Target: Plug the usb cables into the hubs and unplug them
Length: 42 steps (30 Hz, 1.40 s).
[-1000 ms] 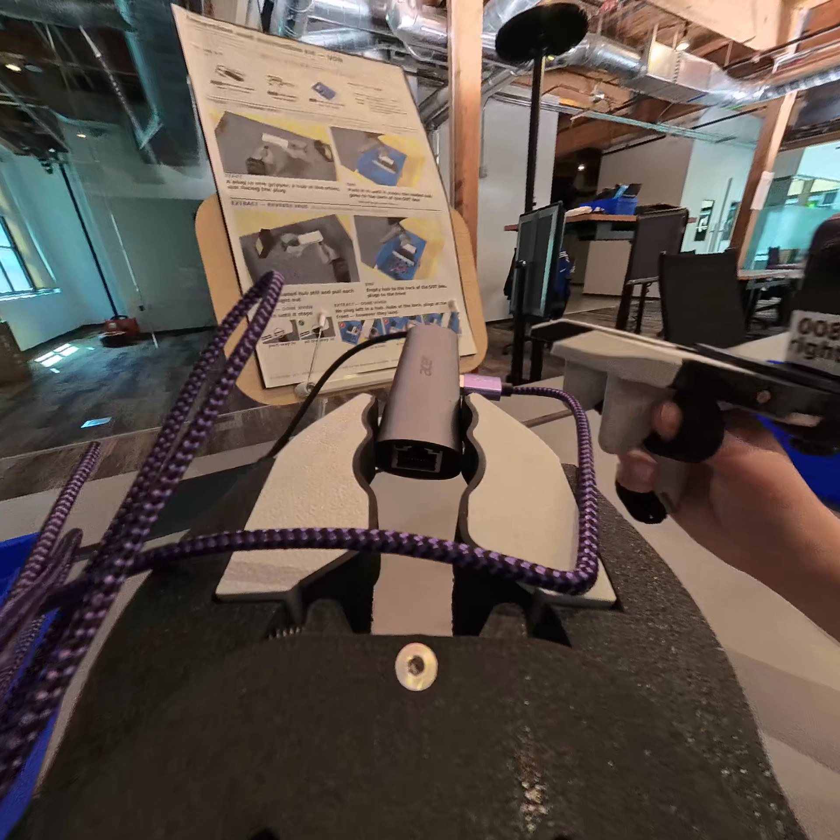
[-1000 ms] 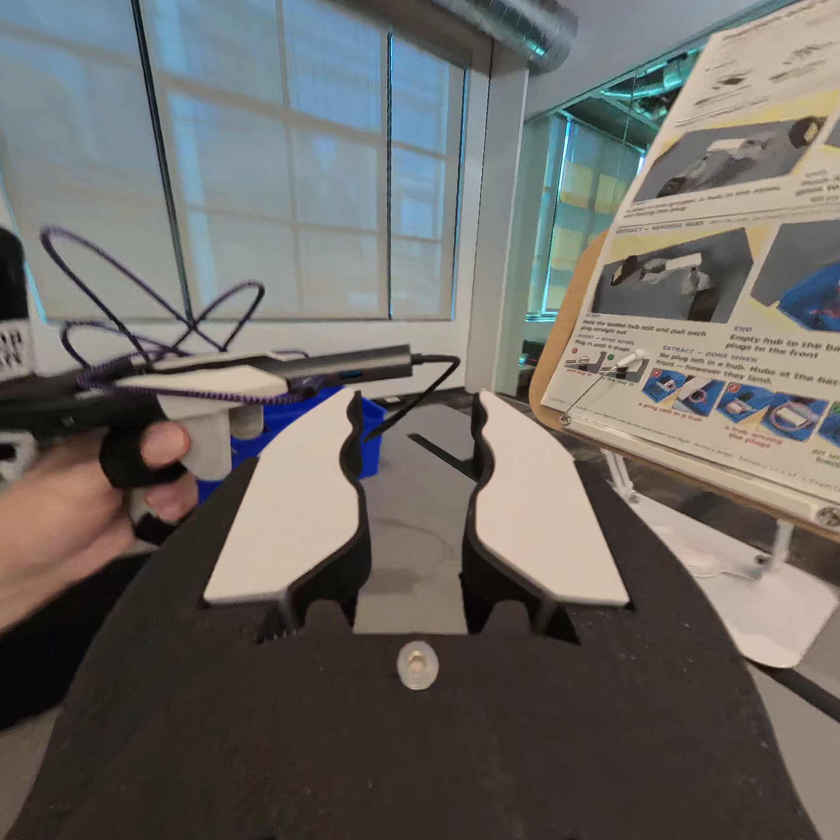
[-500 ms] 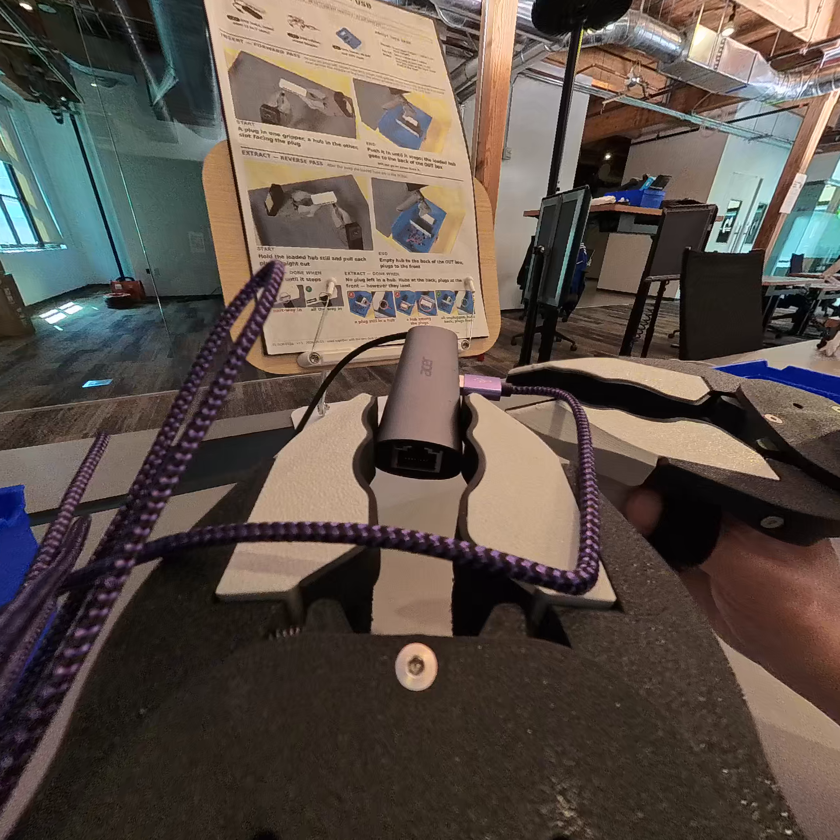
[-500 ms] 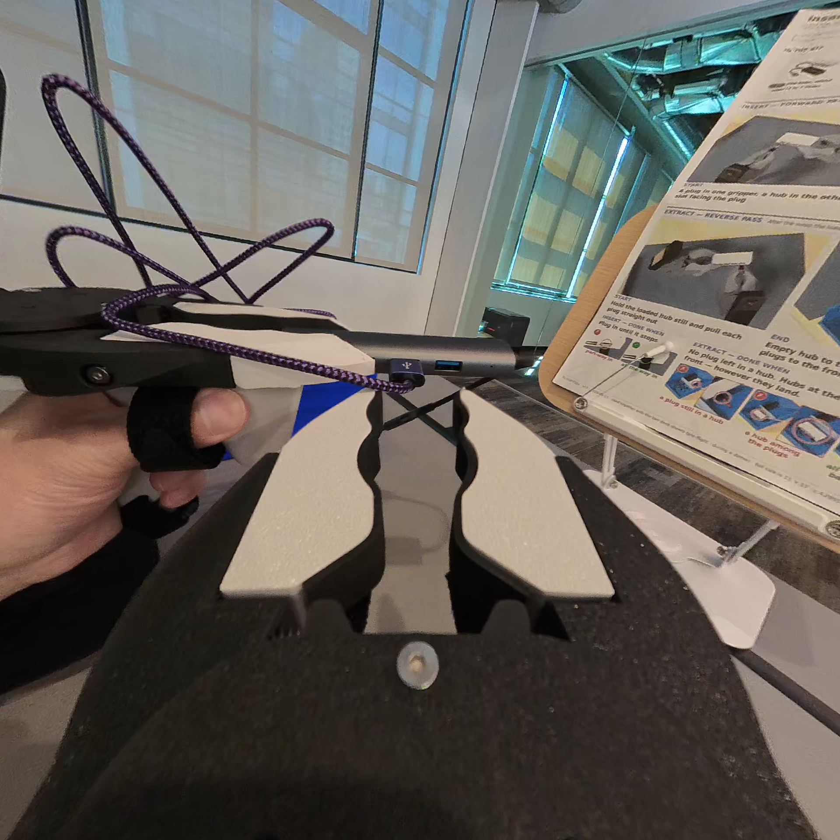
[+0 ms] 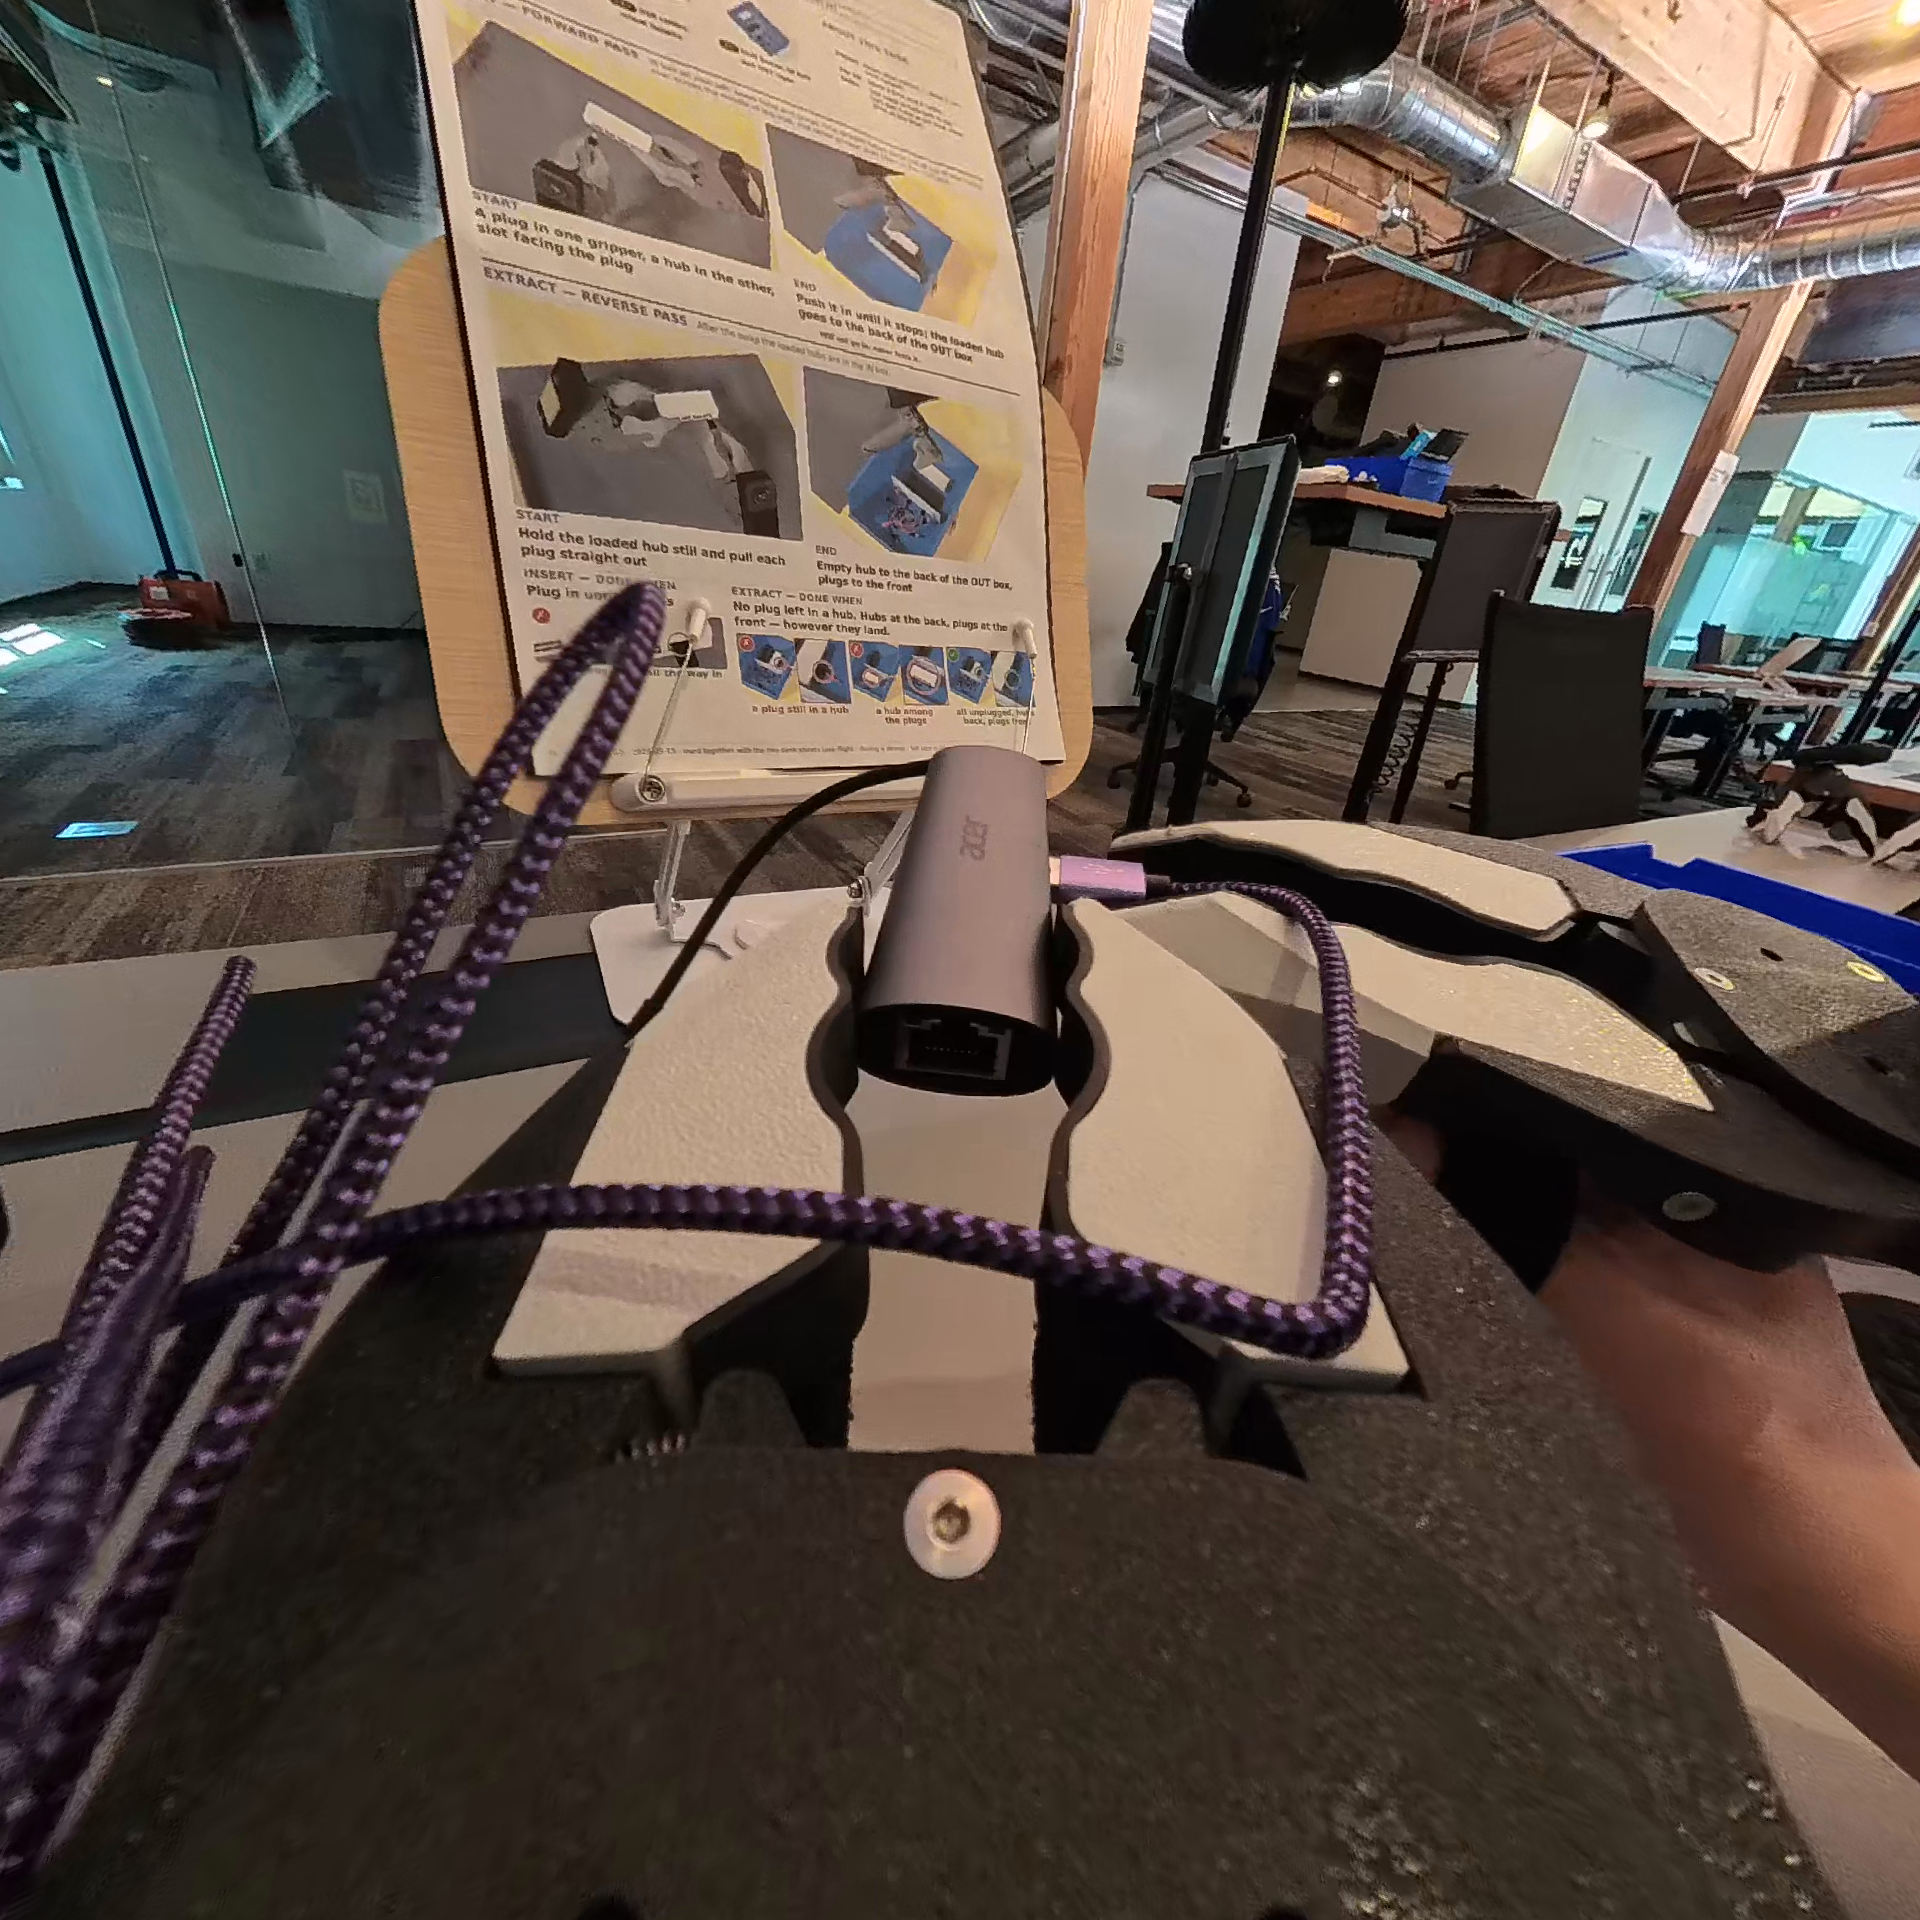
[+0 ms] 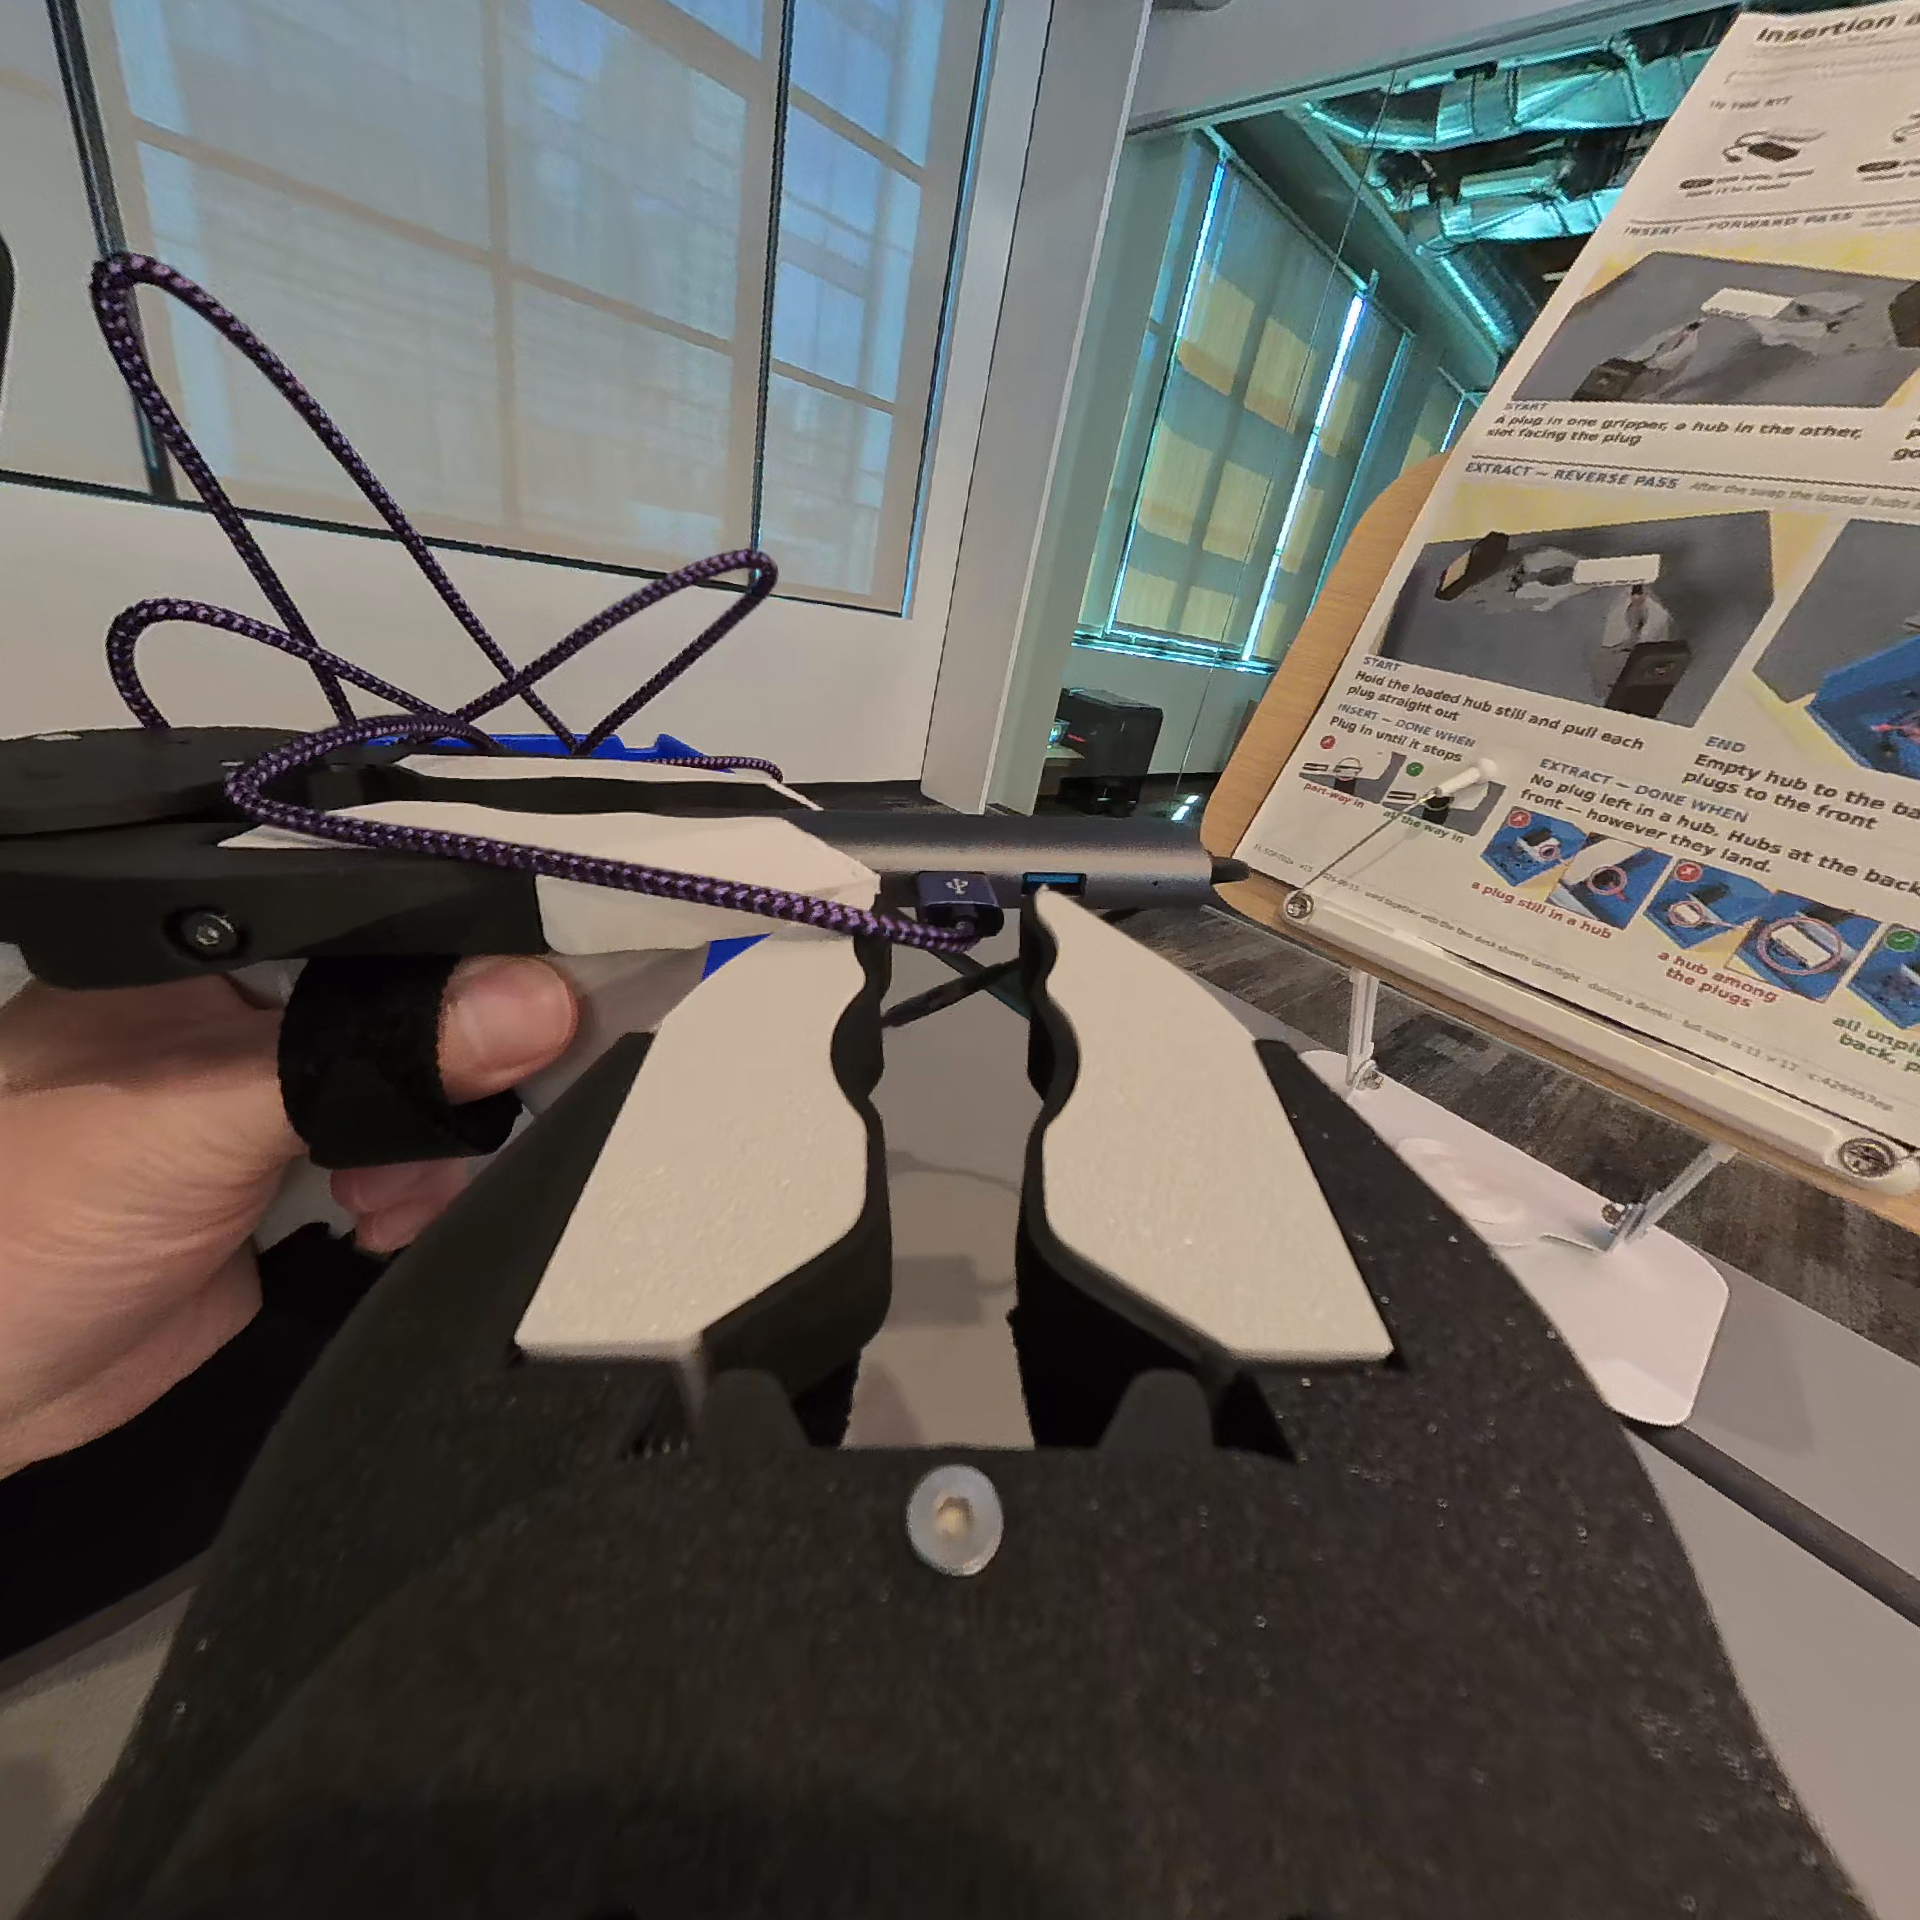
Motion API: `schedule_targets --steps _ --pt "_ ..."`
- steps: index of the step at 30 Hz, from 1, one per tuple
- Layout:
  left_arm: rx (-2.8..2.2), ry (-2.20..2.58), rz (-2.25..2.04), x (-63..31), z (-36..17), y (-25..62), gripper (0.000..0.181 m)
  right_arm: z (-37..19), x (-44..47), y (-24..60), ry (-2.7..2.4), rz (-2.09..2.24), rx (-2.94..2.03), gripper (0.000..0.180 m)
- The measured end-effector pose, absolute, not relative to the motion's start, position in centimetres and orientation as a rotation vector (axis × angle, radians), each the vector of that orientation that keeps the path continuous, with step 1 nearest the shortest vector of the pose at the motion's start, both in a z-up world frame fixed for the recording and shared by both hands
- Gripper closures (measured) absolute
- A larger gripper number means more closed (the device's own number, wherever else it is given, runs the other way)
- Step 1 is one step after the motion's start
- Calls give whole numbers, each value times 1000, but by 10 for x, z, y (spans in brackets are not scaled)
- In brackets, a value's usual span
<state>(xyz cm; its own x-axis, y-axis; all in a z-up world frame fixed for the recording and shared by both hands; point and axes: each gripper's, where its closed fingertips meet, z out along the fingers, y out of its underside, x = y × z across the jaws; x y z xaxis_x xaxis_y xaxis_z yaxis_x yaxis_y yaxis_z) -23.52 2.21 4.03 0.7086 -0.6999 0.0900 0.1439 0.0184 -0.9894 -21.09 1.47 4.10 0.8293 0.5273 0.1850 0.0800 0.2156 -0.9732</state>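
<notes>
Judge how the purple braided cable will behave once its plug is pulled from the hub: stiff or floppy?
The purple braided cable probably handles springy rather than limp: it holds open loops above the left gripper. Freed from the hub, it may swing. The braid likely grips well.

Ahead of your fingers an instruction sheet [image 5: 748, 395] leans on its wooden stand [image 5: 416, 540]; blue bins [image 5: 1756, 904] sit right.
</notes>
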Motion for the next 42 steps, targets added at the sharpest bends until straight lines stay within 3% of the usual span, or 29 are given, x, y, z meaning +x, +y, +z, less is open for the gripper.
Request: schedule_targets --steps 42 --pt "-1357 521 -742 -227 48 11 146 47 -207 7 -557 358 -1287 165"
